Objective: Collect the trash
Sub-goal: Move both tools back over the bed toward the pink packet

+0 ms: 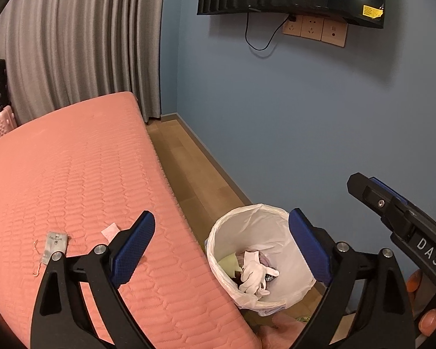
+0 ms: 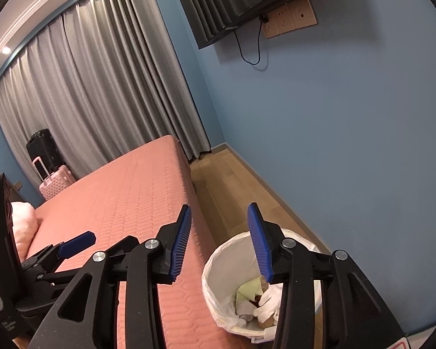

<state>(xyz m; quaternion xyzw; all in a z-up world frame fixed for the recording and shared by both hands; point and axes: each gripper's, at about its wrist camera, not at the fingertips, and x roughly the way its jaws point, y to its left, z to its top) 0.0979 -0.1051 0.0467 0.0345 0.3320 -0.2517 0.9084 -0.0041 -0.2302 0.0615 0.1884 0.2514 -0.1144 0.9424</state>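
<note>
1. Trash: crumpled white tissues (image 1: 254, 273) and a pale green scrap (image 1: 229, 263) lie in the white-lined bin (image 1: 218, 232) on the wood floor, just beside the pink mattress (image 1: 72, 174).
2. A small grey packet (image 1: 54, 245) and a pink paper slip (image 1: 110, 230) rest on the mattress.
3. Left gripper (image 1: 221, 250): spread wide, nothing held.
4. Right gripper (image 2: 219, 244): parted above the bin, nothing held.

Wrist views — downward, shared bin (image 1: 258, 256)

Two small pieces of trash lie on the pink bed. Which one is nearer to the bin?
The pale pink scrap of paper. It lies closer to the bed's edge and the white-lined bin than the grey packet, farther left.
</note>
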